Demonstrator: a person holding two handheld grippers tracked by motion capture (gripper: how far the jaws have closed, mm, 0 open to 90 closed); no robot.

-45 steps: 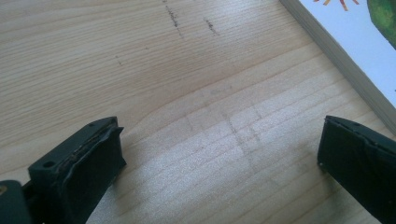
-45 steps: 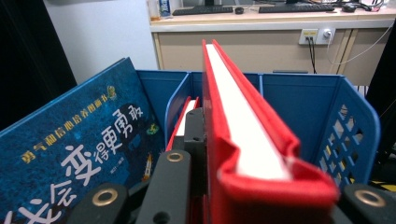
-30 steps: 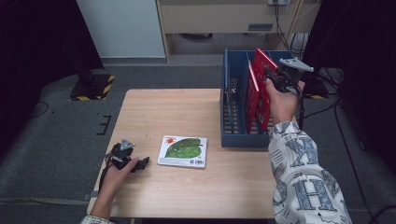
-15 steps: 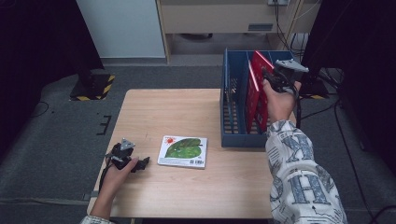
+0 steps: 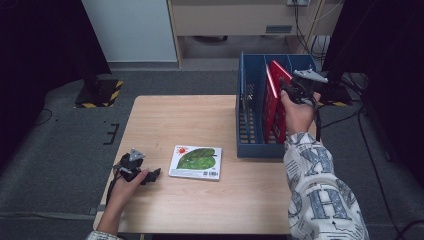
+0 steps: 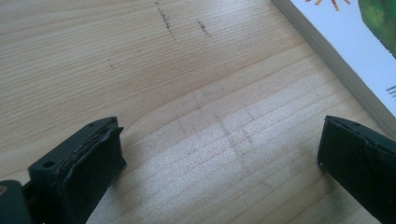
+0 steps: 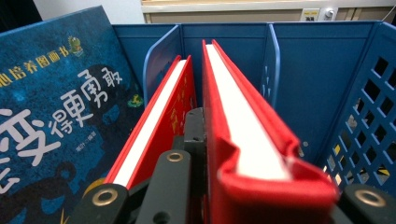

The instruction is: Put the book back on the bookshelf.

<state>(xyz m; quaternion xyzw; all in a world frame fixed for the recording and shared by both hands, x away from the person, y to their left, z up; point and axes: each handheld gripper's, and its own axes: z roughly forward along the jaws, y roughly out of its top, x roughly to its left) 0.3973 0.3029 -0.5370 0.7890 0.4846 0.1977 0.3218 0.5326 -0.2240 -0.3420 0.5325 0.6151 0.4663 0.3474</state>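
Four books (image 7: 243,140), one blue rack (image 5: 250,125), one table (image 5: 200,200), two grippers (image 5: 137,167).

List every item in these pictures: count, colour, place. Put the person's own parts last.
Table: one, light wood, centre.
File rack: one, blue, on the table's right side, with dividers.
Red books: two, upright in the file rack; one is gripped.
Dark blue book: one, beside the red books in the right gripper view.
Picture book: one, white with green, flat on the table.
Left gripper: one, black, open above the table by the picture book.
Right gripper: one, black, shut on a red book.
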